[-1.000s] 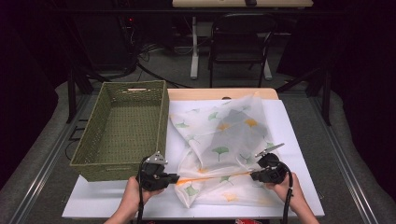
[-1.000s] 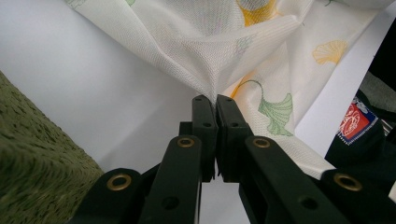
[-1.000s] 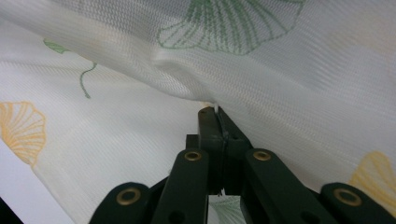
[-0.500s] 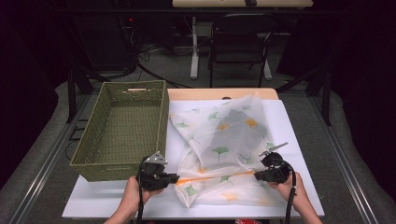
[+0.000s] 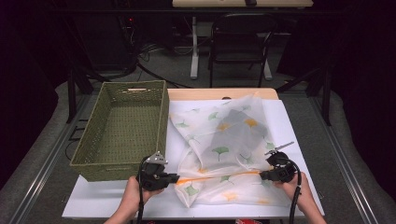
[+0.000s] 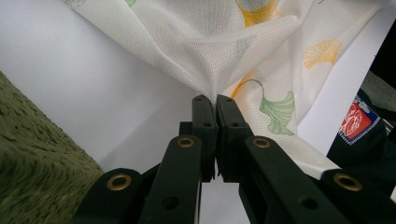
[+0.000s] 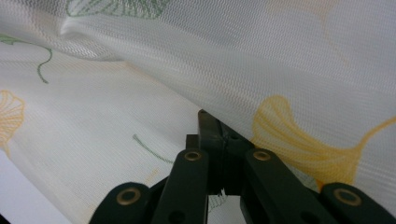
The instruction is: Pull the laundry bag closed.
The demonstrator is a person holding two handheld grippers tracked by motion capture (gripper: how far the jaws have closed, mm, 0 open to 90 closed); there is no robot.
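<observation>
A sheer white cloth point(image 5: 224, 149) printed with green and yellow ginkgo leaves lies rumpled on the white table top point(image 5: 116, 200). My left gripper point(image 5: 176, 178) is shut on the cloth's near left edge; in the left gripper view the closed jaws pinch a bunched fold of the cloth point(image 6: 219, 56). My right gripper point(image 5: 262, 176) is shut on the near right edge, and the cloth point(image 7: 280, 70) drapes over its closed jaws. Between the two grippers the cloth's orange hem is pulled into a taut line just above the table.
A green woven basket point(image 5: 93, 163) stands empty at the left of the table, right beside my left gripper. A wooden board point(image 5: 196, 93) shows at the table's far edge. Behind the table are a folding chair point(image 5: 238, 42) and cables on the floor.
</observation>
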